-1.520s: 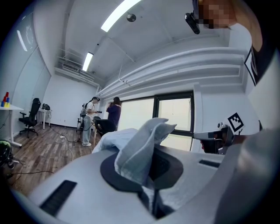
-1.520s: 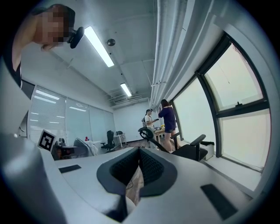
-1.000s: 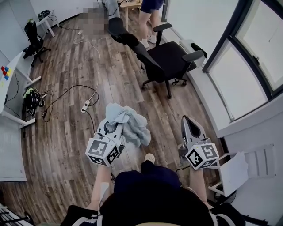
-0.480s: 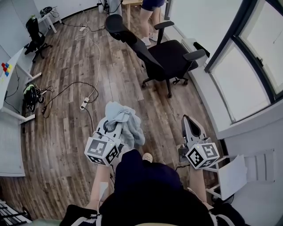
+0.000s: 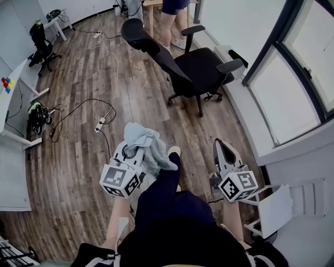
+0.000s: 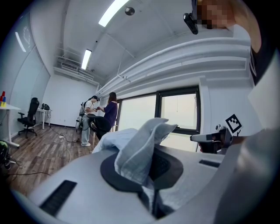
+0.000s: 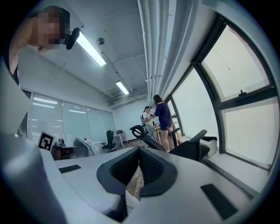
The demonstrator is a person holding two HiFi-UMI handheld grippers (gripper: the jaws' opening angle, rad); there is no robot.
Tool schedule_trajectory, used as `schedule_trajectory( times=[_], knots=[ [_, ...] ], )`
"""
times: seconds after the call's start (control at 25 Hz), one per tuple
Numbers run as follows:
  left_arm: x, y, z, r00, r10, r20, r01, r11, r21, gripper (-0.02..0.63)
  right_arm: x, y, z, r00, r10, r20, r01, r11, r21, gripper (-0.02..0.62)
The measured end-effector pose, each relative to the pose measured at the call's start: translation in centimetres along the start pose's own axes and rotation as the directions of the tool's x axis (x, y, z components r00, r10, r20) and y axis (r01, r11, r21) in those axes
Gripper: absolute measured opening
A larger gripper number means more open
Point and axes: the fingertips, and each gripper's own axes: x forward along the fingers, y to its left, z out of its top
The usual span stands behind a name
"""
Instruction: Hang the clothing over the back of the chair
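Note:
A crumpled light blue clothing item hangs from my left gripper, which is shut on a fold of it. The cloth bulges up above the pads. My right gripper stands to the right at about the same height, shut with nothing between its pads. The black office chair stands ahead on the wood floor, with its tall back and headrest on its left side, turned toward the left. The right gripper view shows the same chair beyond the jaws.
A person stands just behind the chair, by a wooden table. White cables and a power strip lie on the floor at the left. A desk and another chair stand far left. Windows line the right wall.
The wearer's leg has swung forward between the two grippers, the foot now level with the clothing. Both grippers keep their hold and spacing and have moved slightly toward the chair.

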Motion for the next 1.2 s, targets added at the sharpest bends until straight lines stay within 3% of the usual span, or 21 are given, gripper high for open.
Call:
schedule_trajectory(
  times=[0.32, 1.2],
  knots=[
    [5.2, 1.1, 0.5, 0.999, -0.038, -0.014, 0.038, 0.999, -0.007, 0.021, 3.1, -3.2, 0.8, 0.999, -0.04, -0.007, 0.04, 0.999, 0.017, 0.026],
    [24.1, 10.6, 4.6, 0.996, -0.084, 0.002, 0.084, 0.996, 0.011, 0.021, 21.4, -11.5, 6.6, 0.999, -0.05, 0.007, 0.05, 0.999, -0.017, 0.026]
  ],
)
